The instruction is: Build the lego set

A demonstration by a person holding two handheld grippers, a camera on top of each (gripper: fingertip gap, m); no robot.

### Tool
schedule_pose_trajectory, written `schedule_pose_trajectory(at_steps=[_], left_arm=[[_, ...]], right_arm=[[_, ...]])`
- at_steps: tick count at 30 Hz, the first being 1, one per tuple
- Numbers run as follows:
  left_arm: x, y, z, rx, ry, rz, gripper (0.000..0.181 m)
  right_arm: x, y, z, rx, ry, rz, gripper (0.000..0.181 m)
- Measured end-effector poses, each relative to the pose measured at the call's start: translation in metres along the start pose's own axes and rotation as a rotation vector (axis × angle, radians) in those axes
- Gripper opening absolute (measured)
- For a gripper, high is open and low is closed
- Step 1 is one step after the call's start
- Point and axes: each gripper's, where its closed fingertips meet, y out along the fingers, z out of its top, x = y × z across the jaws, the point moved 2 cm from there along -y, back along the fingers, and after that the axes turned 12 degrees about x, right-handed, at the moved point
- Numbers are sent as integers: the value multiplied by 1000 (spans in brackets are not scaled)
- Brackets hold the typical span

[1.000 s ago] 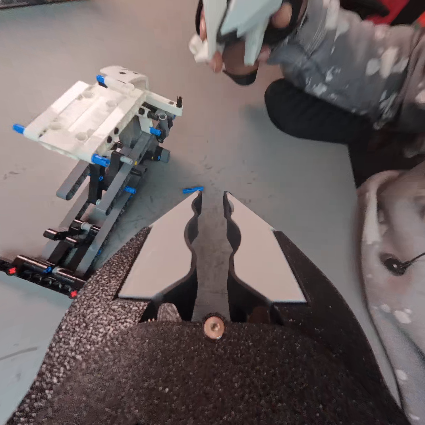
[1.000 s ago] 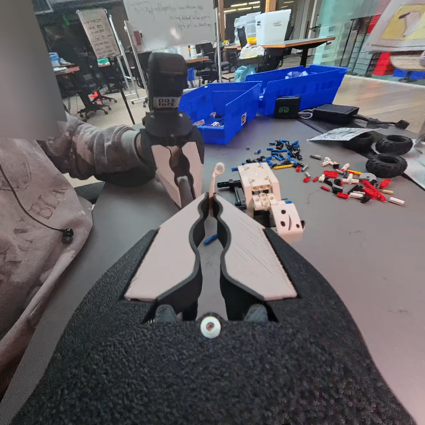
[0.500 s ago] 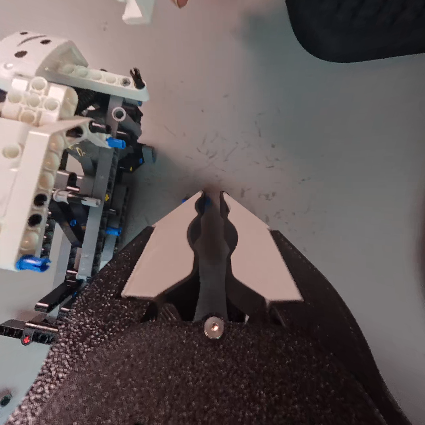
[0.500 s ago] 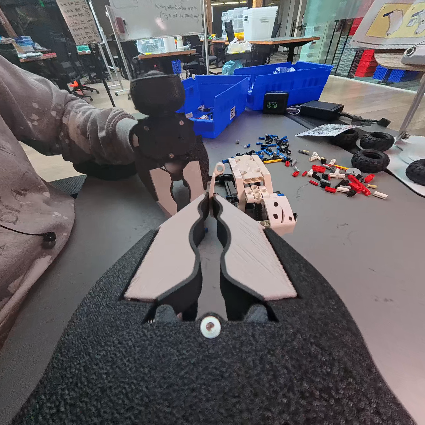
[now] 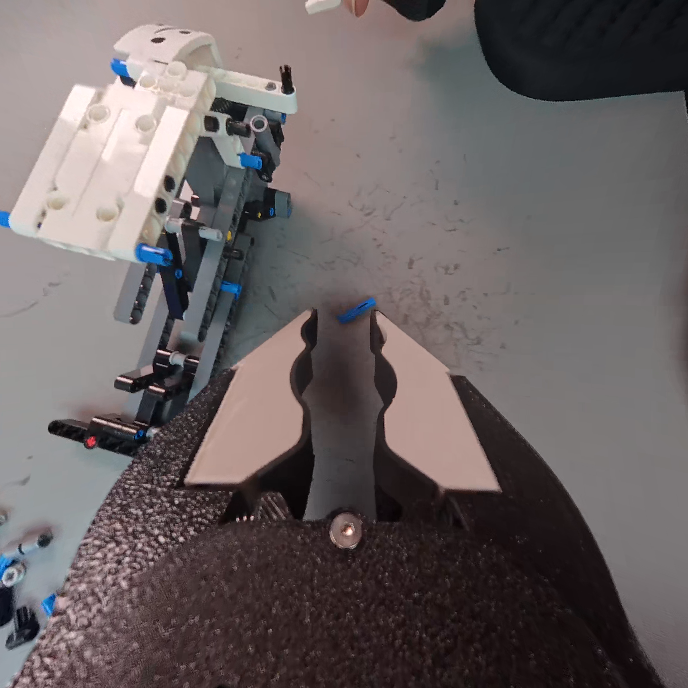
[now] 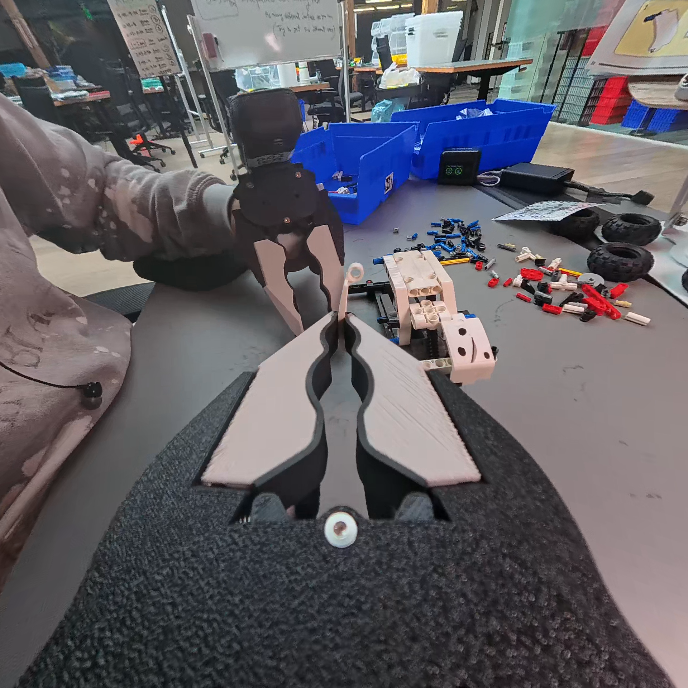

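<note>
Straddling the blue pin (image 5: 355,311) on the bench (image 5: 521,242), my left tool (image 5: 343,316) is spread; right tool (image 6: 341,316) pinches a white beam (image 6: 350,286). Model (image 5: 149,178) at ten o'clock. Closing off-centre could flick the pin away.

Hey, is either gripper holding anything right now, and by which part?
The right gripper pinches a white beam by its lower end. The left gripper holds nothing, open over a blue pin.

An open-plan office lab: whiteboards (image 6: 266,31), desks (image 6: 471,67), blue parts bins (image 6: 376,167).
</note>
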Motion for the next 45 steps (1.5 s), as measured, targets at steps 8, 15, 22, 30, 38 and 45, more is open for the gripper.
schedule_pose_trajectory(at_steps=[8,15,22,30,38,45], left_arm=[[1,13,-8,-81,107,-286,15],[5,12,-11,11,220,-262,4],[10,-8,12,173,-130,-78,3],[23,-45,72,535,-400,-230,4],[35,-37,54,423,-368,-260,3],[39,-34,37,340,-378,-285,3]], right_arm=[[-3,3,-9,-30,18,20,1],[-5,5,-19,-58,37,38,1],[-19,14,-24,-70,26,104,1],[-39,28,-12,17,97,213,1],[-60,42,-37,-129,32,314,1],[-62,48,-54,-242,-67,311,1]])
